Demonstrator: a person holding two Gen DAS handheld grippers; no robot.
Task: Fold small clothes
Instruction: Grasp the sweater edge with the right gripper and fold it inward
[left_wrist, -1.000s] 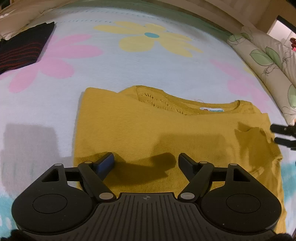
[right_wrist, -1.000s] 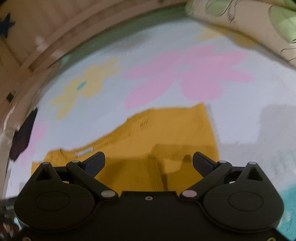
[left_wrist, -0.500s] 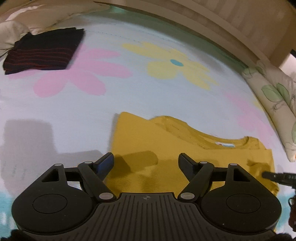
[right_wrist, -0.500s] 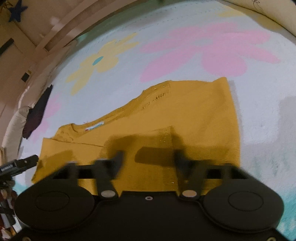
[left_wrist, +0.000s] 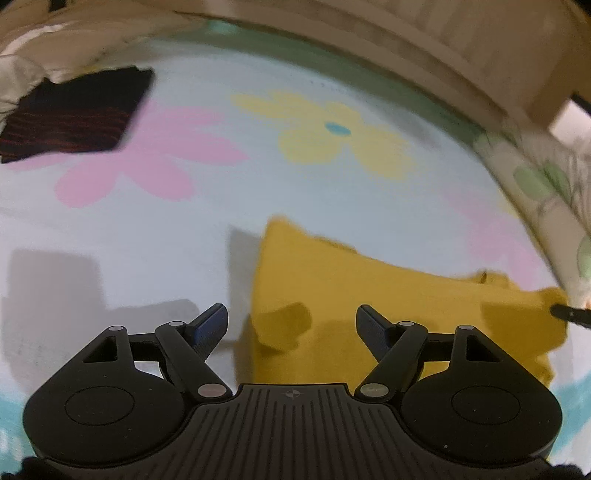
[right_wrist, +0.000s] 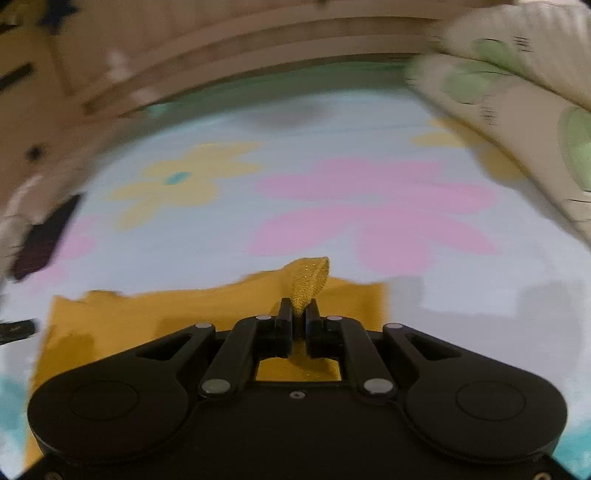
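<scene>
On the flowered bedsheet (left_wrist: 207, 221) lies the mustard-yellow knit top (left_wrist: 369, 295) — near side, right of centre. Right gripper (right_wrist: 298, 314) has just closed its jaws, pinching a raised fold of it; left gripper (left_wrist: 291, 325) hovers with jaws apart — nothing between them.

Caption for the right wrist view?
Right gripper pinches a fold of the yellow top on the flowered sheet.

No text, label, brand name or number can be read in either wrist view; the only mark is a small round crosshair emblem moulded into the ribbed black body of the left gripper (left_wrist: 291, 325).
</scene>
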